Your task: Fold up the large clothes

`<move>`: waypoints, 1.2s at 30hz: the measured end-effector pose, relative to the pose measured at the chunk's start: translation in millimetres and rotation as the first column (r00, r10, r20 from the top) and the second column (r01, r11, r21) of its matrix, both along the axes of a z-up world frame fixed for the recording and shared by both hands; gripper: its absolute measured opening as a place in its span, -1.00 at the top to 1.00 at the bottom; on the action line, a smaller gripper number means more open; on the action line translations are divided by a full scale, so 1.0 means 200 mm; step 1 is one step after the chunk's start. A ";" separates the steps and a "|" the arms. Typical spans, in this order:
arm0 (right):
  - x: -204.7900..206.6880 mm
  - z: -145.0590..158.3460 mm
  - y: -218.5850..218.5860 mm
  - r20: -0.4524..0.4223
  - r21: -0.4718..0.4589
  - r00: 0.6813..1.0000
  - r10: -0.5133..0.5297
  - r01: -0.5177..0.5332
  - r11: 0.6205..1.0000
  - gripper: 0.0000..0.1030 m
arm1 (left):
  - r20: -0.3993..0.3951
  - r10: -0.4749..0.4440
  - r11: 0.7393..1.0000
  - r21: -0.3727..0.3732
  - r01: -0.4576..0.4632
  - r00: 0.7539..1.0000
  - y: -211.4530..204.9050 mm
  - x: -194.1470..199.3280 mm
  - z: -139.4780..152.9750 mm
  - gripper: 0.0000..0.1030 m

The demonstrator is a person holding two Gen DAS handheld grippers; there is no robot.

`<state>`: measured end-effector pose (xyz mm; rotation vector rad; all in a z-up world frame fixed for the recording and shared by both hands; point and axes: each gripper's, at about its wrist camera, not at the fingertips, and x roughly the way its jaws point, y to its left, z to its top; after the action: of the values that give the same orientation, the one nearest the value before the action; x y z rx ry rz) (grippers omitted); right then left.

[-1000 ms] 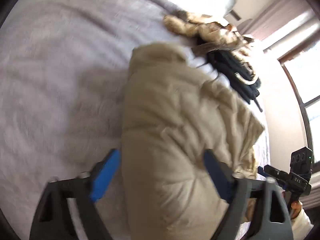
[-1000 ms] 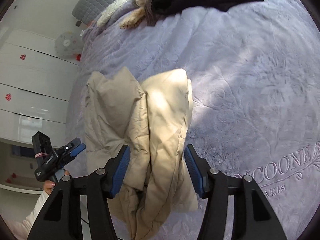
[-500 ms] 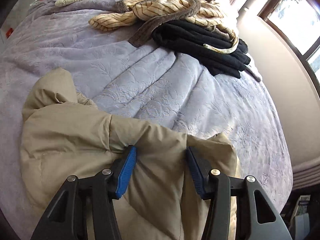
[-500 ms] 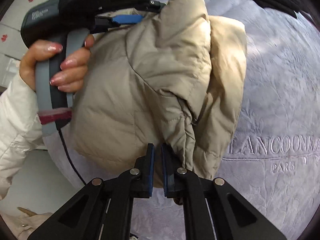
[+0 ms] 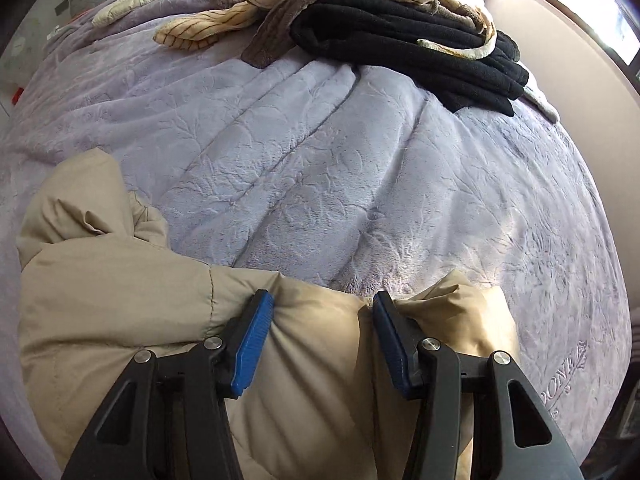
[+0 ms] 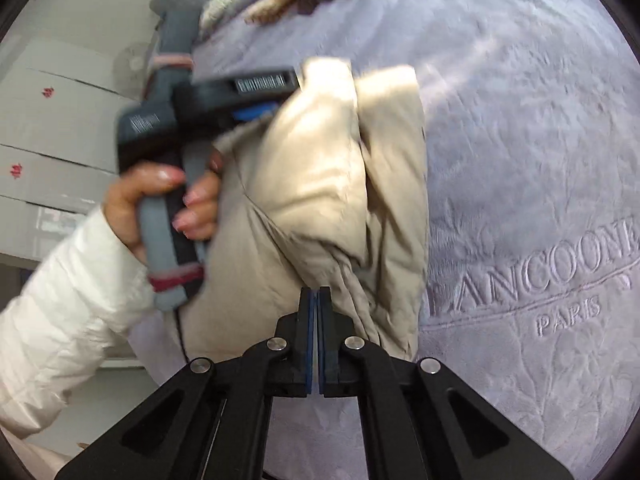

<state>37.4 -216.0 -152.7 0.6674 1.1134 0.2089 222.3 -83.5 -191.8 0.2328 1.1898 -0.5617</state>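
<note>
A beige puffer jacket (image 5: 120, 300) lies bunched at the near left edge of the lavender bed blanket (image 5: 360, 184). The left tongs (image 5: 320, 338) stand fairly wide, their blue pads pressing either side of a padded ridge without clamping it. The right tongs (image 6: 315, 308) are pinched tight on a fold of the jacket's near edge. To fold well, close the left tongs firmly on the ridge first, then lift both edges evenly, keeping layers aligned, clear of the clothes pile (image 5: 380, 28) at the far side.
</note>
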 end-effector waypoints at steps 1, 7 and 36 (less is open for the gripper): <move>0.04 0.03 -0.02 0.016 0.000 1.000 -0.014 0.014 1.000 1.00 | -0.002 0.003 1.000 -0.001 -0.003 1.000 0.00 0.00 0.01 -0.05; 0.41 0.07 -0.02 0.042 -0.102 0.999 -0.022 0.026 0.994 1.00 | 0.020 0.051 0.994 -0.100 -0.049 0.998 0.18 -0.01 0.26 -0.05; 0.56 -0.13 0.09 -0.132 -0.318 0.991 -0.025 -0.018 0.948 1.00 | 0.017 0.365 0.930 -0.039 -0.365 0.931 0.88 0.06 0.17 -0.35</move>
<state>149.4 -197.8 -178.3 0.3979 1.2422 -0.0219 234.3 92.9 -158.8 -0.0153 1.1637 -0.2513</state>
